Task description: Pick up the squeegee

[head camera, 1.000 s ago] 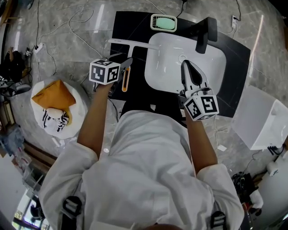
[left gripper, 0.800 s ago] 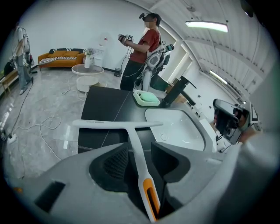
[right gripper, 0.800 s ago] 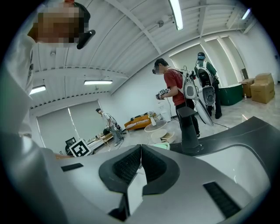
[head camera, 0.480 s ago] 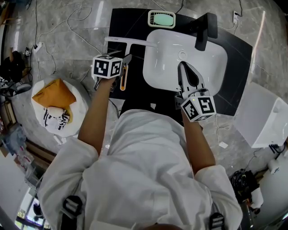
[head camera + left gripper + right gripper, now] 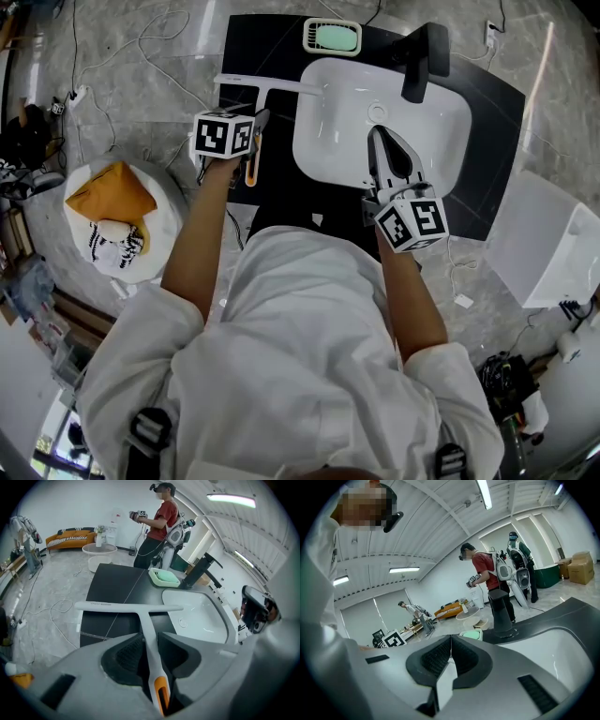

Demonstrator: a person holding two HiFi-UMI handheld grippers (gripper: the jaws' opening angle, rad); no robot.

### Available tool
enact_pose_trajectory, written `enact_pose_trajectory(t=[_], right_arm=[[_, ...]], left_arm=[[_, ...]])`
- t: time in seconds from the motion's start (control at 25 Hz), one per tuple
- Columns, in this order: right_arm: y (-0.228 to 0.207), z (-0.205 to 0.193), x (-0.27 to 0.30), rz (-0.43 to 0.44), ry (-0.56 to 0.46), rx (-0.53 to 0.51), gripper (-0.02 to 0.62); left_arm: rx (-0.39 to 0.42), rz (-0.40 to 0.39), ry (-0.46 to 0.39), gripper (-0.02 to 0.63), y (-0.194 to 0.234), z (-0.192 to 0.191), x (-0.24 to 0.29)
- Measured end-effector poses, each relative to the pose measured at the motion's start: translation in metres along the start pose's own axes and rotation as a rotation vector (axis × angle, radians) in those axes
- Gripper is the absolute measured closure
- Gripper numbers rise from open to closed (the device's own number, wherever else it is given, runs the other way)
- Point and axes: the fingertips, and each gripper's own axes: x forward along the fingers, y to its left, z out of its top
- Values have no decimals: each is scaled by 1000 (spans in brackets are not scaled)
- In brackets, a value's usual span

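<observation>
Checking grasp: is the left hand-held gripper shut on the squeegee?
Shut: left hand-held gripper jaws, just closing, pinch the squeegee handle.

Squeegee (image 5: 267, 86) on countertop (image 5: 272, 47) left of sink (image 5: 436, 141), tray (image 5: 331, 36) behind sink, faucet (image 5: 417, 66) at sink's back right

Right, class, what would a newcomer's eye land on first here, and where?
The white squeegee with its orange-tipped handle, lying on the black counter left of the sink. The left tool has just been closing its jaws on that handle; the right tool hangs shut over the sink.
</observation>
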Motion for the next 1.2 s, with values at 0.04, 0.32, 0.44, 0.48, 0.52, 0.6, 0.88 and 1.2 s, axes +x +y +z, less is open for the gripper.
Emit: enact_pose_trajectory(t=[0.04,0.32,0.44,0.48,0.52,0.6,0.88,1.2], right_arm=[[-1,0,-1,-1,-1,2,580],[-3,2,-9,-3,-13,1,581],[-4,3,-13,-4,-18,3,581],[-4,4,-14,-4,-21,2,580],[-4,5,-15,-4,-24,0,581],[-2,7,-17,-1,-32,-7,581],[11,18,-20,27,-59,-26,581],[23,55,-32,59,-118,-101,581]], left_arm=[[0,2,1,489,0,0,0],[-4,32,1,506,2,0,-1],[-13,32,-7,513,1,2,-2],[-16,35,-9,517,2,3,-3],[-15,38,-10,518,2,3,-4],[-9,44,-11,522,2,4,-7],[-3,23,-76,526,-9,11,-31],[10,-14,-291,526,-36,61,-106]])
